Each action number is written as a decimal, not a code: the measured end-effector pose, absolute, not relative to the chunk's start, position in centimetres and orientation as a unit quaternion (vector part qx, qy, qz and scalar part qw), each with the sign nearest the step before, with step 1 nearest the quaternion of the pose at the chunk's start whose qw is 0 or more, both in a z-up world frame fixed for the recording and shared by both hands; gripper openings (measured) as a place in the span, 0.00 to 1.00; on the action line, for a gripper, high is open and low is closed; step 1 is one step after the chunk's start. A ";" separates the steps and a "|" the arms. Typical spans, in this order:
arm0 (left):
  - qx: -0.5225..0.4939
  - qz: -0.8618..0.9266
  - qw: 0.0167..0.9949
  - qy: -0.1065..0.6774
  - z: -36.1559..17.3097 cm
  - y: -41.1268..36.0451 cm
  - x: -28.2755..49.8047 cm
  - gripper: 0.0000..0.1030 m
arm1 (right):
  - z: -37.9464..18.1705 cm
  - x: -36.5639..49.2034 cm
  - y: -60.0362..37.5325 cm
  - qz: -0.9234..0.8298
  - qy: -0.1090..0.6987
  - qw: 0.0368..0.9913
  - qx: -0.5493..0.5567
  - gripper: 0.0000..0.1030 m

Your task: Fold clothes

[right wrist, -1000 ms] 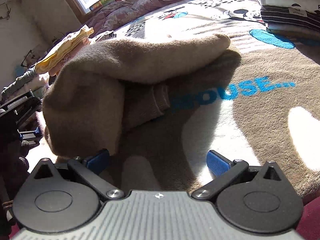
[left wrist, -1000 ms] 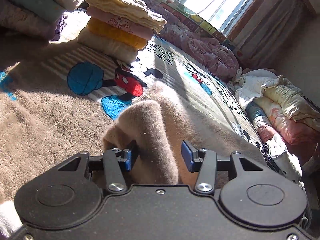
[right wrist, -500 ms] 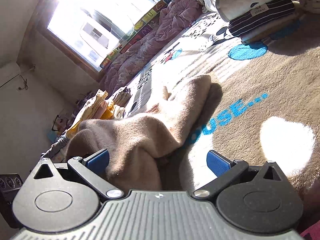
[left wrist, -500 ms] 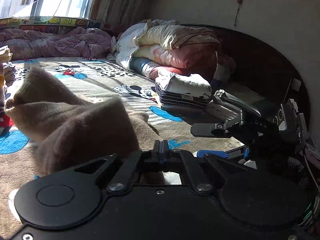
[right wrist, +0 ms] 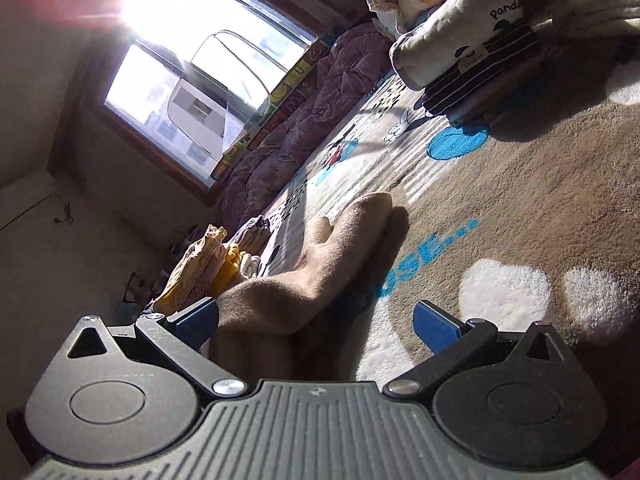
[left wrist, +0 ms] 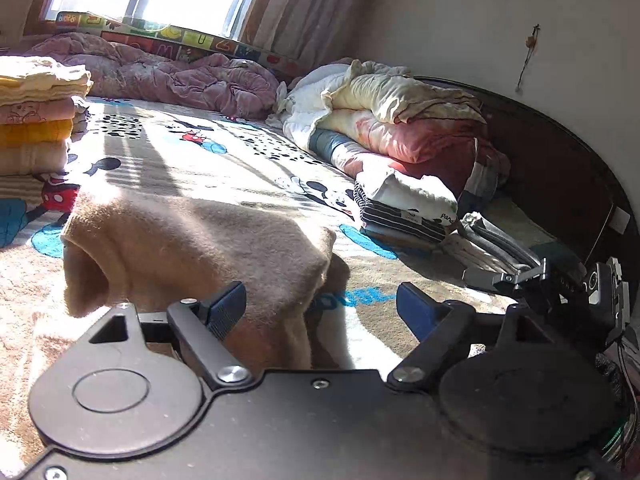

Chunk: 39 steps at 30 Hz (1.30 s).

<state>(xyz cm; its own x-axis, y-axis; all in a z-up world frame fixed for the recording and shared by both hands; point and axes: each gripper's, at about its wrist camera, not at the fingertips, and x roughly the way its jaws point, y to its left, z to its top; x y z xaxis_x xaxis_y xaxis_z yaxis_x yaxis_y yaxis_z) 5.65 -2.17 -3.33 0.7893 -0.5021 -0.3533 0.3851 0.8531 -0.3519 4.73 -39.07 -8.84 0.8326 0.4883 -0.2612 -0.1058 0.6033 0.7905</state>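
Left gripper (left wrist: 322, 304) has opened since half a second ago: jaws that were pinched together on fabric now stand wide and hold nothing. Right gripper (right wrist: 316, 320) also spread wide and empty, as before. Fuzzy beige knit garment (left wrist: 200, 240) lies doubled over on the tan Mickey Mouse blanket (right wrist: 520, 216), just ahead of both grippers, one open tube end facing left and a narrow part (right wrist: 360, 220) trailing off. Judgement: partly folded, bundle lumpy, likely another fold or squaring left. Folded stacks sit at left (left wrist: 36, 120) and right (left wrist: 404, 212); a loose heap of bedding (left wrist: 400, 120) lies behind the right stack.
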 end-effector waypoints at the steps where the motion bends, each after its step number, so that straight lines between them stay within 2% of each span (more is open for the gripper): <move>1: -0.155 -0.193 0.945 0.213 -3.1 -0.7 5.9 0.81 | -8.9 4.8 -38.6 0.179 0.236 0.864 0.408 0.99; 4: -0.216 -0.092 0.946 0.225 -4.0 3.3 7.0 0.81 | -9.1 5.0 -37.2 0.202 0.244 0.860 0.400 0.99; 7: -0.232 -0.014 0.937 0.260 -5.9 5.9 8.1 0.81 | -9.3 5.2 -35.9 0.225 0.252 0.856 0.392 0.99; 9: -0.245 0.010 0.925 0.291 -7.3 7.4 8.8 0.79 | -9.2 5.4 -35.1 0.236 0.248 0.854 0.392 0.99; 10: -0.258 0.008 0.915 0.310 -8.1 8.2 9.2 0.75 | -9.2 5.4 -34.7 0.242 0.245 0.853 0.391 0.99; 11: -0.271 -0.005 0.909 0.318 -8.6 8.2 9.6 0.63 | -9.1 5.7 -34.2 0.249 0.248 0.852 0.389 0.99; 12: -0.283 -0.017 0.902 0.327 -9.1 8.2 9.9 0.57 | -9.1 5.9 -33.9 0.255 0.250 0.849 0.389 0.99; 14: -0.262 -0.015 0.907 0.330 -9.4 7.6 10.0 0.25 | -9.2 6.3 -33.2 0.267 0.255 0.844 0.389 0.99; 15: -0.260 -0.025 0.909 0.324 -9.2 7.3 9.9 0.18 | -9.3 6.4 -33.0 0.271 0.257 0.842 0.389 0.99; 18: -0.233 -0.070 0.928 0.282 -7.1 5.5 9.2 0.15 | -9.3 6.8 -32.8 0.274 0.269 0.839 0.385 0.99; 27: 0.040 -0.198 0.962 0.185 -3.2 -6.2 6.1 0.14 | -11.1 6.1 -37.2 0.223 0.246 0.811 0.483 0.99; 34: 0.237 -0.356 0.893 0.141 -7.1 -14.6 2.3 0.14 | -10.7 4.3 -40.2 0.210 0.203 0.819 0.494 0.99; 39: 0.308 -0.417 0.841 0.154 -10.2 -17.3 0.4 0.14 | -9.1 2.7 -42.2 0.218 0.161 0.836 0.477 0.99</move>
